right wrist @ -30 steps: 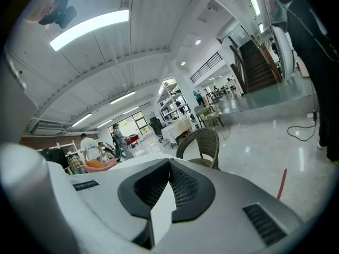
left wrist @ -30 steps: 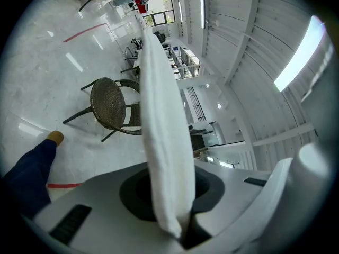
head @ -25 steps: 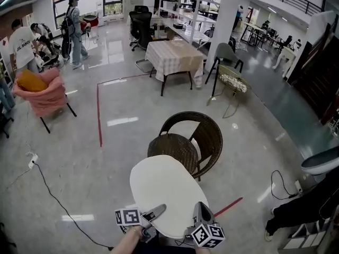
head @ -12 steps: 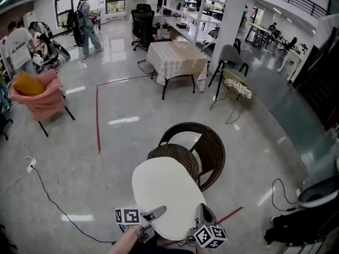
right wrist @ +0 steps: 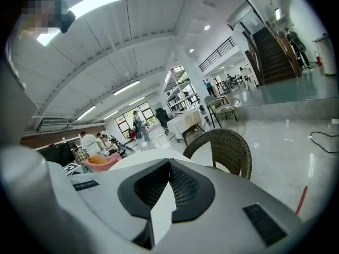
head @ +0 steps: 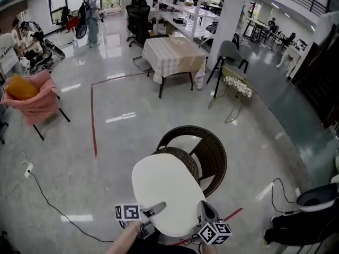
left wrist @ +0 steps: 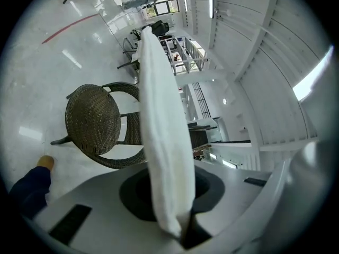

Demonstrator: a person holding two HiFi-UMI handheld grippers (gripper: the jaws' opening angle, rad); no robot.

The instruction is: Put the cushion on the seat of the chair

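Head view: the white round cushion (head: 167,194) hangs in the air at six o'clock, and its far edge overlaps the seat of the wicker chair (head: 212,144) just beyond it at twelve. The left gripper (head: 153,211) pinches the rim at seven o'clock and the right gripper (head: 203,212) at five, both pressed on the fabric. I judge the carrying step is under way. Next: bring the cushion fully over the seat, lower it flat, then release. No writing is readable, only patterned marker cubes (head: 127,214).

Two claws: left claw (head: 152,210) and right claw (head: 204,211). One white cushion (head: 167,192), one wicker chair (head: 211,147). Well apart from the wicker chair: one pink armchair (head: 34,103), one orange cushion (head: 21,87), one wire chair (head: 234,83).
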